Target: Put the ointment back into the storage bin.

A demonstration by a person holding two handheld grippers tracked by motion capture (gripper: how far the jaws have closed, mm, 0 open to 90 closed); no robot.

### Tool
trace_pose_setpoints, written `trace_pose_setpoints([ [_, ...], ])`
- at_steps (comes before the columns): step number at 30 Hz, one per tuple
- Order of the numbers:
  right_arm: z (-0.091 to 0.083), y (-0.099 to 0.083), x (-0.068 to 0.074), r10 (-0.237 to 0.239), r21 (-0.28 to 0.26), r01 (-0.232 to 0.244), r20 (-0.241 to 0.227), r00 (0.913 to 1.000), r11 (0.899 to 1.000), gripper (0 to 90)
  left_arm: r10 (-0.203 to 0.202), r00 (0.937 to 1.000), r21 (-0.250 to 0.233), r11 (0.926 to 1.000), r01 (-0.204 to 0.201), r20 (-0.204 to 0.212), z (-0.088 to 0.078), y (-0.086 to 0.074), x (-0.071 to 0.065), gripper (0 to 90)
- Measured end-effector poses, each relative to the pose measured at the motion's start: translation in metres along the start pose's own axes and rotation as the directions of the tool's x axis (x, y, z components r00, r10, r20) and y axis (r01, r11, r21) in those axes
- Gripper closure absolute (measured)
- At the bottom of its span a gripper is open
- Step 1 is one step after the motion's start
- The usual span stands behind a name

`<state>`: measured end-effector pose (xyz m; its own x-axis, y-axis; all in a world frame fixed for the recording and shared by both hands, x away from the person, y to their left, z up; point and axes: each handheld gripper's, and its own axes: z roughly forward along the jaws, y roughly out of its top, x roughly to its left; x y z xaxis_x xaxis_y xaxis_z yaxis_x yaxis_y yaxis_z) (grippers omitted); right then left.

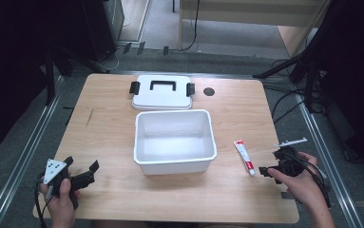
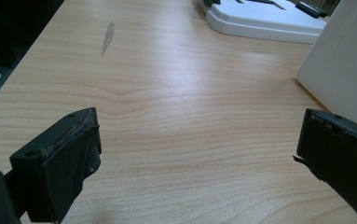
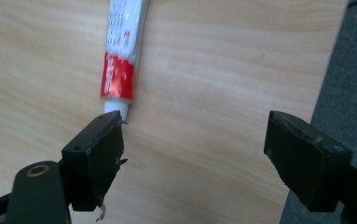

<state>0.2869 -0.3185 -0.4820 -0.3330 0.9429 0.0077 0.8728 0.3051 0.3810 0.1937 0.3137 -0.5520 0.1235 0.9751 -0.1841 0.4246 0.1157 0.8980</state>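
An open white plastic bin (image 1: 138, 142) stands mid-table, with its white lid (image 1: 162, 91), black handle and clips up, lying flat just behind it. A white and red tube (image 1: 244, 156) lies on the wood to the bin's right. My right gripper (image 1: 265, 167) is open at the tube's near end. In the right gripper view the tube (image 3: 120, 56) lies ahead, its cap end just past the left jaw, nothing between the jaws (image 3: 195, 135). My left gripper (image 1: 81, 165) rests open at the front left, empty (image 2: 199, 135), facing the bin wall (image 2: 344, 60) and lid (image 2: 260, 21).
The wooden table (image 1: 108, 128) has a round black hole (image 1: 209, 91) at the back right and a grey scuff (image 2: 107, 37) on the left. A thin white strip (image 1: 291, 141) lies near the right edge. Stand legs and cables sit on the floor around it.
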Motion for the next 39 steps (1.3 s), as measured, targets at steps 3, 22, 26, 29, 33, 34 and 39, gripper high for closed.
trace_pose_setpoints([
  [3, 0.004, 0.007, 0.006, -0.051, 0.116, 0.049, 0.01, 0.9987, 0.992, 17.4, -0.007, 1.0, 0.001, 1.0, 0.007, 0.005, 0.0, 0.0, 0.001, 0.1],
  [22, 0.013, 0.04, 0.038, -0.167, 0.429, 0.142, 0.022, 0.9857, 0.892, 22.7, -0.017, 0.9998, 0.001, 0.9999, 0.017, 0.007, 0.0, 0.0, 0.002, 0.1],
  [26, 0.016, 0.046, 0.041, -0.187, 0.405, 0.172, -0.003, 0.9823, 0.898, 27.2, -0.016, 0.9999, 0.004, 0.9999, 0.016, 0.005, 0.0, 0.0, 0.001, 0.1],
  [29, 0.018, 0.049, 0.041, -0.181, 0.394, 0.168, -0.003, 0.9834, 0.903, 29.1, -0.015, 0.9999, 0.004, 0.9999, 0.015, 0.005, 0.0, 0.0, 0.001, 0.1],
  [33, 0.024, 0.054, 0.043, -0.143, 0.391, 0.142, -0.029, 0.9894, 0.909, 32.5, -0.016, 0.9999, 0.004, 0.9999, 0.016, 0.005, 0.0, 0.0, 0.001, 0.1],
  [34, 0.027, 0.055, 0.044, -0.117, 0.39, 0.12, -0.03, 0.9926, 0.913, 35.8, -0.016, 0.9999, 0.004, 0.9999, 0.016, 0.005, 0.0, 0.0, 0.001, 0.1],
  [39, 0.03, 0.06, 0.045, -0.07, 0.383, 0.077, -0.032, 0.997, 0.92, 42.0, -0.017, 0.9999, 0.006, 0.9998, 0.017, 0.005, 0.0, 0.0, 0.001, 0.1],
])
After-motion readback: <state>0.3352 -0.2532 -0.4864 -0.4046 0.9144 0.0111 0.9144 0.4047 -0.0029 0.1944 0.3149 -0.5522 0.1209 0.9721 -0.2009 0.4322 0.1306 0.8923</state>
